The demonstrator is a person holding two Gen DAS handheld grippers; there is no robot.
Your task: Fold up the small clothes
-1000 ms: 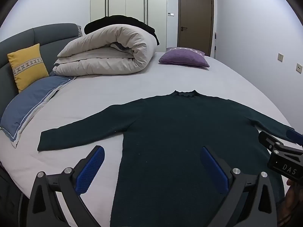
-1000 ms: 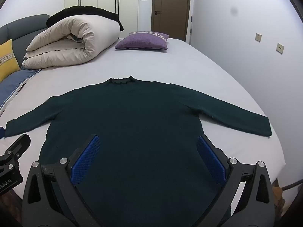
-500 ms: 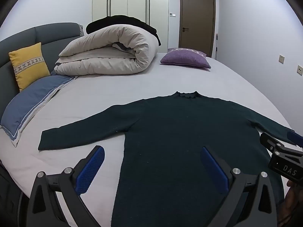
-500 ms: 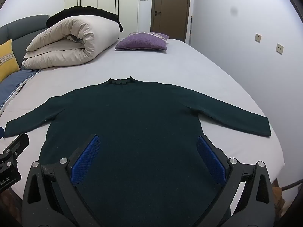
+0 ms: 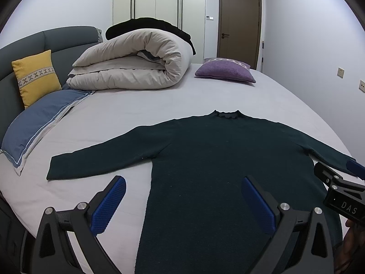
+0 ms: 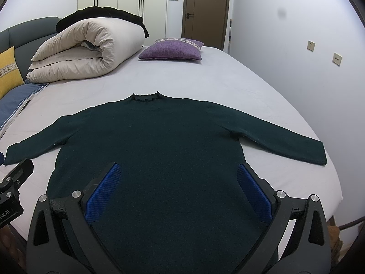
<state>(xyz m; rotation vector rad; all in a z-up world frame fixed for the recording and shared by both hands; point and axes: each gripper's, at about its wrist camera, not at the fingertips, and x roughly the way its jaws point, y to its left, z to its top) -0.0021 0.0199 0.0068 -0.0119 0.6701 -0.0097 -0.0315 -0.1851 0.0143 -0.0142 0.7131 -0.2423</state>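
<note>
Left wrist view: a yellow cushion [image 5: 36,76] leans at 10 o'clock, a blue pillow [image 5: 38,123] below it, a rolled beige duvet [image 5: 134,68] at 11, a purple cushion [image 5: 224,70] at 1. The dark green sweater [image 5: 216,159] lies flat on the bed [image 5: 136,105], sleeves spread, collar toward 12. The left tongs [image 5: 182,203] hang wide apart above its hem, gripping nothing. Right wrist view: the right tongs [image 6: 178,191] are likewise spread wide over the sweater's lower body, empty.
</note>
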